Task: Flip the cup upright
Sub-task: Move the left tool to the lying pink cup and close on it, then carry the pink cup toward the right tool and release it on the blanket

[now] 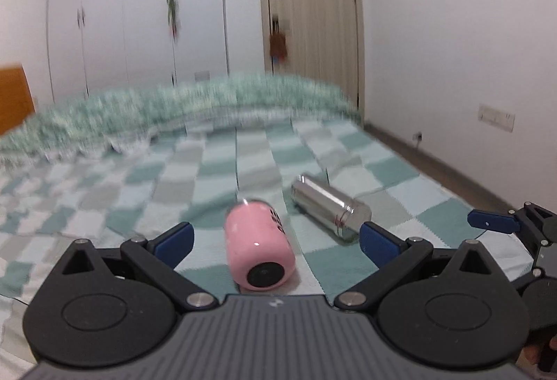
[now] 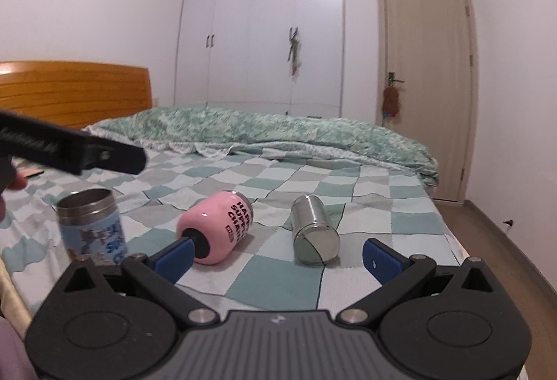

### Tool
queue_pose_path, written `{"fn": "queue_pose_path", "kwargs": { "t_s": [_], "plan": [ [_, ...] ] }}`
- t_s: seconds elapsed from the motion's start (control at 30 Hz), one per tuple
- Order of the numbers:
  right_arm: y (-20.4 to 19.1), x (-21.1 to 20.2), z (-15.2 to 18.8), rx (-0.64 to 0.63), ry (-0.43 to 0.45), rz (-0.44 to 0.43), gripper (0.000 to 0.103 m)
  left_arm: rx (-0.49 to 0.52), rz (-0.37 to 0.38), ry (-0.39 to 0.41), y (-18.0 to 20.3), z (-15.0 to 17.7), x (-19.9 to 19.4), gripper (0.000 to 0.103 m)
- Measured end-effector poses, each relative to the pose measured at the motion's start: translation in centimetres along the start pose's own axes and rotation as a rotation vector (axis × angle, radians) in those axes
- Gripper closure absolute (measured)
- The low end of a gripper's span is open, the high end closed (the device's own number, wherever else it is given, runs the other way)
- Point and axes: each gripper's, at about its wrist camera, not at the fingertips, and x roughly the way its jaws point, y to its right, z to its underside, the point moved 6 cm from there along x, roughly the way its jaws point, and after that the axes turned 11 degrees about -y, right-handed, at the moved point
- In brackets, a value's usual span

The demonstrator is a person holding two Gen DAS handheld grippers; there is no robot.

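A pink cup [image 1: 257, 240] with black lettering lies on its side on the checked bedspread [image 1: 122, 185], its black base toward my left gripper [image 1: 275, 237], which is open with the cup between its blue fingers. A steel cup [image 1: 329, 207] lies on its side just to the right. In the right wrist view the pink cup [image 2: 217, 230] and steel cup [image 2: 313, 230] lie ahead of my open, empty right gripper [image 2: 278, 254]. A blue cartoon-print cup [image 2: 92, 227] stands upright at the left. The left gripper body [image 2: 69, 150] crosses above it.
A rumpled green quilt [image 2: 278, 133] lies across the far side of the bed. A wooden headboard [image 2: 69, 91] is at the left. White wardrobes [image 2: 261, 32] and a door [image 2: 428, 84] stand behind. The bed's right edge drops to a wood floor [image 2: 504, 258].
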Motion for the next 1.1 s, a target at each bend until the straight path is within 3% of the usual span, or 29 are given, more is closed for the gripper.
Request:
{"fn": "queue_pose_path", "kwargs": {
  "t_s": [0.1, 0.3, 0.47, 0.7, 0.73, 0.8, 1.1],
  "plan": [
    [1.1, 2.4, -1.2, -0.043, -0.047, -0.038, 0.000, -0.014, 0.008, -0.129, -0.2, -1.3, 3.2, 0.000],
    [2.4, 7.1, -2.9, -0.132, -0.132, -0.101, 0.000, -0.004, -0.052, -0.327, -0.6, -3.6, 10.4, 0.000],
    [3.4, 11.3, -3.8, -0.184, -0.200, -0.146, 0.000, -0.094, -0.034, -0.508, -1.8, -4.2, 15.8, 0.000],
    [4.2, 14.6, -3.6, -0.189, -0.224, -0.197, 0.000, -0.079, -0.116, -0.617, -3.4, -4.3, 21.3, 0.000],
    [4.2, 15.1, -3.5, -0.185, -0.230, -0.203, 0.000, -0.082, -0.112, -0.657, -3.4, -3.8, 22.1, 0.001],
    [4.3, 15.6, -3.1, -0.181, -0.241, -0.210, 0.000, -0.088, -0.096, -0.747, -3.3, -2.7, 23.6, 0.016],
    [4.5, 13.7, -3.2, -0.162, -0.215, -0.195, 0.000, -0.033, -0.062, -0.685, -1.4, -2.4, 21.6, 0.017]
  ]
}}
